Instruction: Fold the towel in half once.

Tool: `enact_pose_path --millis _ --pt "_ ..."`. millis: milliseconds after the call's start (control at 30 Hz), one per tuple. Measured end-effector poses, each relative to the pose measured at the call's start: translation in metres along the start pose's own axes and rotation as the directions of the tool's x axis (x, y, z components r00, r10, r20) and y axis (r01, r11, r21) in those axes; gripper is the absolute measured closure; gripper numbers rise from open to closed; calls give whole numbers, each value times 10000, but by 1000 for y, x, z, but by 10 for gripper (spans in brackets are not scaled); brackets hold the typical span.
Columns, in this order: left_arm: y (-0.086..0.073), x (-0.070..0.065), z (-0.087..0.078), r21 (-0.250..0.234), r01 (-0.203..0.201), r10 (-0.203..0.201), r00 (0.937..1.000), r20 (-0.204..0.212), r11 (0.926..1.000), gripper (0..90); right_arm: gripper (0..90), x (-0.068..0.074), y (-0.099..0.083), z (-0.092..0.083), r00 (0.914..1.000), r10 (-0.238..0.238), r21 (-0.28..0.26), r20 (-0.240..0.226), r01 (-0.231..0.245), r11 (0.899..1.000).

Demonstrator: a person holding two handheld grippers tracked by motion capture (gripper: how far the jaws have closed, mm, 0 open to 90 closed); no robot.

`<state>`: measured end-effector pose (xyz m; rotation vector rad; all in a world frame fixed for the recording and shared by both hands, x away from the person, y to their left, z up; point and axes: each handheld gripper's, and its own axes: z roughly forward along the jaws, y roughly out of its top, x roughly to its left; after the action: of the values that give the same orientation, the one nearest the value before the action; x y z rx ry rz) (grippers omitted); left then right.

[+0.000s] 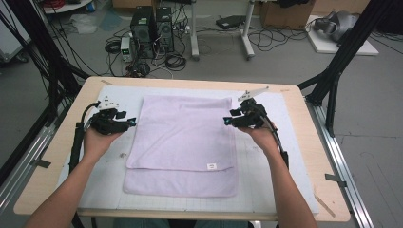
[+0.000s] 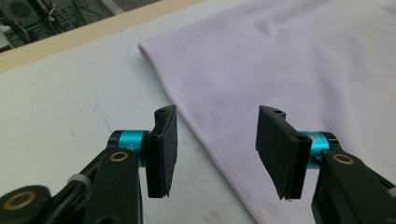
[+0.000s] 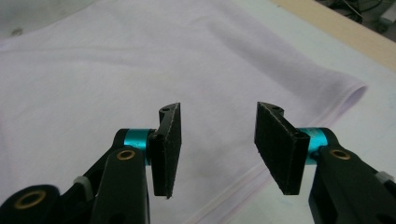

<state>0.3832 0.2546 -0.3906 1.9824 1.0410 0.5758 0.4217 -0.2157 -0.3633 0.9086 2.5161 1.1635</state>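
Cloth of pale lilac terry, a rectangular folded towel, is laid flat on the white gridded mat that covers the light wooden table. The upper layer is set back from the lower one, so a strip of the lower layer is exposed along the near edge, and a small white label is seen at the near right corner of the upper layer. The left gripper is held just beside the towel's left edge, the right gripper just beside its right edge, both pointed inward. In the left gripper view the black jaws are spread, with the towel edge lying below the gap and nothing clamped. In the right gripper view the jaws are likewise spread above the towel's hemmed edge, nothing pinched between them.
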Motion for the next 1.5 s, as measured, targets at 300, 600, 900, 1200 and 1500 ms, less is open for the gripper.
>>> enact_pose_path --millis 300,600,900,1200,1500 --pt "-36 -33 -30 -24 -773 772 9933 862 9970 509 520 46 -36 -10 9967 -482 -165 -654 472 9987" --pt "-68 -63 -45 -255 -1536 1557 9767 1478 9878 591 577 74 -64 -6 9890 -842 205 -1220 873 9960" --pt "-87 -65 -37 424 -1531 1413 9683 2061 9873 663 617 87 -89 5 9882 -924 356 -1221 974 9946" --pt "-88 -66 -33 461 -1584 1458 9677 2054 9863 867 865 87 -93 17 9816 -1064 646 -1584 1179 9909" --pt "-74 -61 -43 186 -1186 1118 9699 2161 9928 877 873 81 -83 -2 9829 -1076 -33 -1495 1083 9941"
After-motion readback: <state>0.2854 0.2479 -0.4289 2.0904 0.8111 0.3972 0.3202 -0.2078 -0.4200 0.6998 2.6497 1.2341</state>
